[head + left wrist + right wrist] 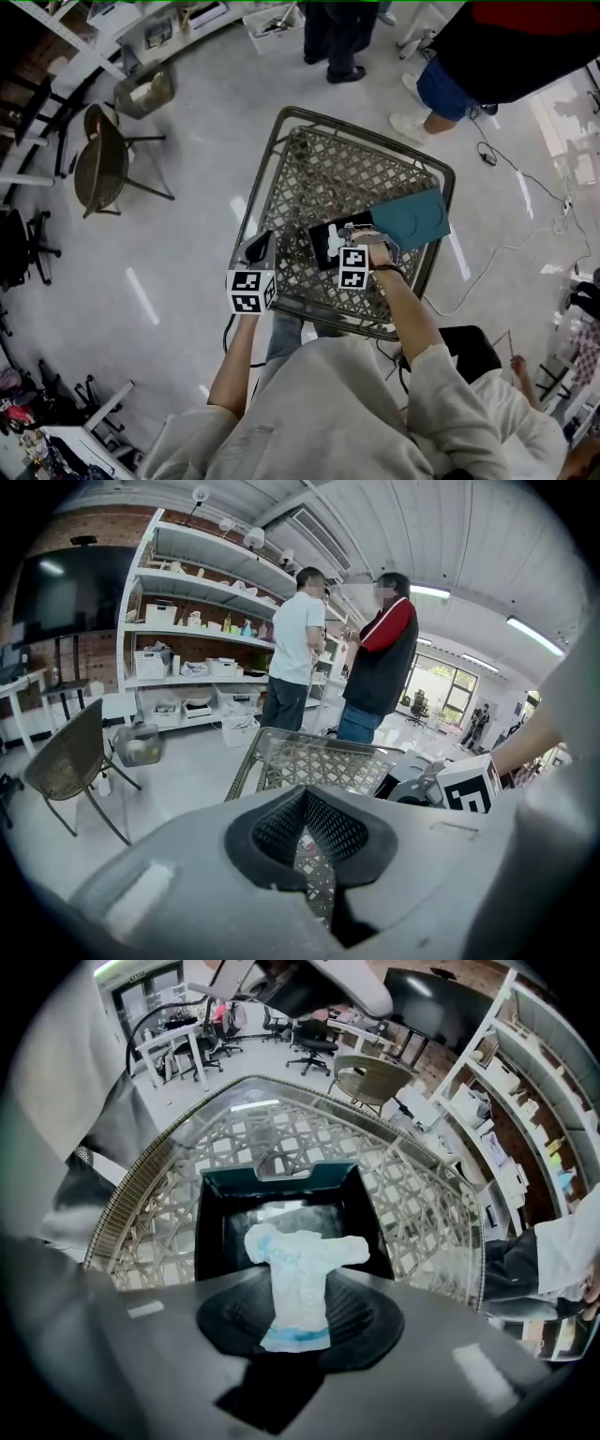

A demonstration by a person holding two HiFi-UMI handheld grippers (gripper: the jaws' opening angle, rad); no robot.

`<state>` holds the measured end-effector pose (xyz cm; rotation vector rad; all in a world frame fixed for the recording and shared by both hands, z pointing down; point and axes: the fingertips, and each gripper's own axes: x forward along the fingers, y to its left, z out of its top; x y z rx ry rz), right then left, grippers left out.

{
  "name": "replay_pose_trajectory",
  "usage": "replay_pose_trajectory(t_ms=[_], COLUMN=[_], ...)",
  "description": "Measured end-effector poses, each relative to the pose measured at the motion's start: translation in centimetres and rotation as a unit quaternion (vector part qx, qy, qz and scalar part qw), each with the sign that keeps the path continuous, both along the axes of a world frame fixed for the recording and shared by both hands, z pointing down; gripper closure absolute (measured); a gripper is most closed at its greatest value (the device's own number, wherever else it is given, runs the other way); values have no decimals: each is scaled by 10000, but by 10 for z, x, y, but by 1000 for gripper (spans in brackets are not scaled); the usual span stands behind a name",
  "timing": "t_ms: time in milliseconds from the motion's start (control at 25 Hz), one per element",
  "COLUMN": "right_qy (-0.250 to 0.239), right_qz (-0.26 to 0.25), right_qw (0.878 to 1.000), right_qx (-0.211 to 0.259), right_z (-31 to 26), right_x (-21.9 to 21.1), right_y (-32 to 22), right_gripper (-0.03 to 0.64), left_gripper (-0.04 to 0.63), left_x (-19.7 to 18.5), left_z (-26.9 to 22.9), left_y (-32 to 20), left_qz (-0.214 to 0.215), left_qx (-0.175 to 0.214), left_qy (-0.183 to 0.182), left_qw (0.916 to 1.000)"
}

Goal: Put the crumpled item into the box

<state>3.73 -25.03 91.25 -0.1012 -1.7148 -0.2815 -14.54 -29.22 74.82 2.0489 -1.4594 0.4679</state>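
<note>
One crumpled white-and-blue paper wad (298, 1262) is pinched between the jaws of the right gripper (300, 1314). It hangs over the one open black box (214, 1237) with a teal lid (411, 217), mid-frame on the single lattice-topped metal table (314, 155). The left gripper (306, 829), lower left, is closed on nothing.

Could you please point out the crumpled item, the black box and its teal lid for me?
crumpled item (295, 1274): right gripper view, its white middle, between the jaws.
black box (214, 1232): right gripper view, its left inner wall.
teal lid (412, 217): head view, the middle of its flat face.
</note>
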Motion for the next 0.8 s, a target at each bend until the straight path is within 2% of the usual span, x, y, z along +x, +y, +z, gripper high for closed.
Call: replay_pose_trajectory(t_ms=[360,440,480,520,800], right_qy=[8,-42,-54,-61,-222], right_qz=[84,181,226,247,239], right_qw=[9999,9995,9991,9988,9994], right_qx=[-88,-240,-345,-413,-150], right_z=[3,2,1,1,-7], right_x=[-5,-5,-5,-5,-4], right_y=[-1,1,3,5,0], right_gripper=[480,446,392,371,354], left_gripper=[589,589,589,589,589], left_x=[-5,-6,-6,-6,-3], left_z=[1,-1,-1,-1,-2], left_y=[3,2,3,3,3], left_qz=[-23,-6,5,11,46], left_qx=[1,-2,-3,-4,13], left_qy=[9,31,37,38,61], left_qw=[10000,10000,10000,10000,10000])
